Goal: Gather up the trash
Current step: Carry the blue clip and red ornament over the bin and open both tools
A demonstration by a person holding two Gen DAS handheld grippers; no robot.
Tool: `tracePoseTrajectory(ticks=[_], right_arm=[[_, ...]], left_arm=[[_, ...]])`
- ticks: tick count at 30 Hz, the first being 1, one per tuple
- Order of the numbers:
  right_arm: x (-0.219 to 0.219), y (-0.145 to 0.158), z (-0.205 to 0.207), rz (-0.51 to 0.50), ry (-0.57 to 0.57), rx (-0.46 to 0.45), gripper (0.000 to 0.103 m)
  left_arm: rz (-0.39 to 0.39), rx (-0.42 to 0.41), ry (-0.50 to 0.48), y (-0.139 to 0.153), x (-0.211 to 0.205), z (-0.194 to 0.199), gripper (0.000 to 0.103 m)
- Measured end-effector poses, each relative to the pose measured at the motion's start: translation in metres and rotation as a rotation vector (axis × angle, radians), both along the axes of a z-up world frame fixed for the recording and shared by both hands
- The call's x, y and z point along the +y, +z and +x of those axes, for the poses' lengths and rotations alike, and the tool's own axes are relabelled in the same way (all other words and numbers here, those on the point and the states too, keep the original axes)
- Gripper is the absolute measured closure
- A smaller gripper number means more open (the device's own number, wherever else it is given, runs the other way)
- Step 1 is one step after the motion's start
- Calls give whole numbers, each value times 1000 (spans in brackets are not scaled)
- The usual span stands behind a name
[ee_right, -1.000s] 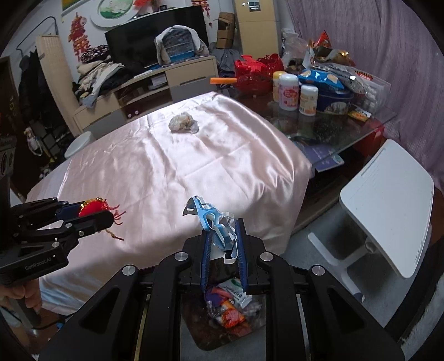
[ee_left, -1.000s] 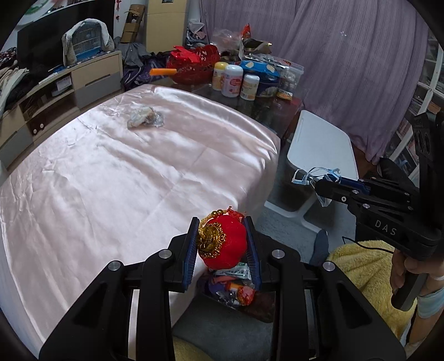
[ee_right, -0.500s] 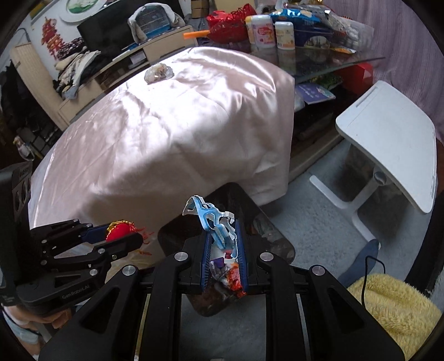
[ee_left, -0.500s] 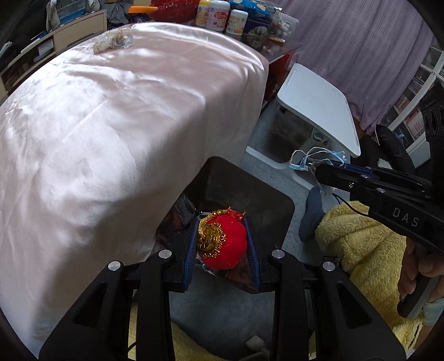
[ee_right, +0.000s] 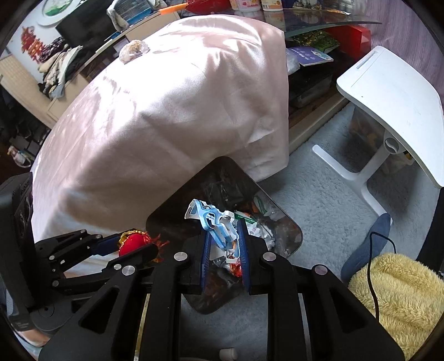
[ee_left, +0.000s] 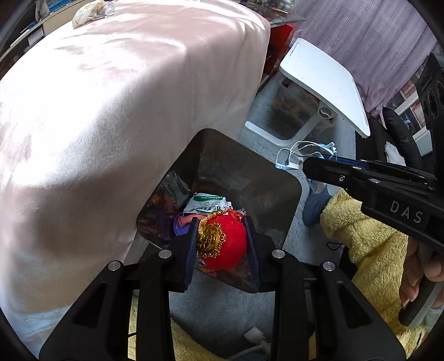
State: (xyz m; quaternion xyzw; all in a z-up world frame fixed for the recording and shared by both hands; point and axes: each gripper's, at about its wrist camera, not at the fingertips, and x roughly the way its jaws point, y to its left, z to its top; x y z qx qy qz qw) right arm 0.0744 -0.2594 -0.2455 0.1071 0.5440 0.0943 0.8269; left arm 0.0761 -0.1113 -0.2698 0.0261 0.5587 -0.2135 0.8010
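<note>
– Now, what is risking to go wrong here?

– The left tool (ee_left: 221, 223) is clamping the red ornament (ee_left: 224, 244) and is hanging over the near part of the dark trash bin (ee_left: 249, 166), so that one is looking safe. Its gold threads are perhaps catching on the pads when the jaws part. The right tool (ee_right: 223, 230) is worrying more. Its jaws have just been opening a little, with the blue face mask (ee_right: 211, 219) between them and, it seems, pinched there. In the left wrist view the mask is hanging close to the far rim of the bin. It is light, and its ear loops are sticking out, so it is maybe hooking on a pad or drifting onto the carpet (ee_right: 319, 200) instead of falling inside.

– And how many things are they counting?

– Two tools, each carrying one piece: one ornament, one mask. One bin is standing on the floor, touching the cloth of the table (ee_left: 111, 97). One crumpled wad (ee_left: 88, 11) is lying far back on the table, waiting. Inside the bin several wrappers are lying; the exact number is not possible to tell.
</note>
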Motion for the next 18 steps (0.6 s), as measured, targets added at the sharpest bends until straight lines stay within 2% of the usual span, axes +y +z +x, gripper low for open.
tracePoseTrajectory(ticks=[3,6,8,12,15,17,18], right_arm=[[-2,-1,3,14,-4,10,76],[-4,0,4,23,-12,12,66],[-6,1,4,27,-20,8,56],[-10,7,3,33,-37,-7,49],[-16,15,2,32,-56,-33,35],[-20,23,1,28,-79,-56,22],[-22,27,1,28,-91,-68,20]], left_arm=[[1,3,7,0,2,2,64],[2,3,18,1,6,3,59],[4,-2,25,3,8,2,55],[16,-29,40,13,14,-1,44],[25,-57,54,26,24,-4,33],[28,-81,68,36,33,-6,28],[28,-92,77,41,37,-6,25]])
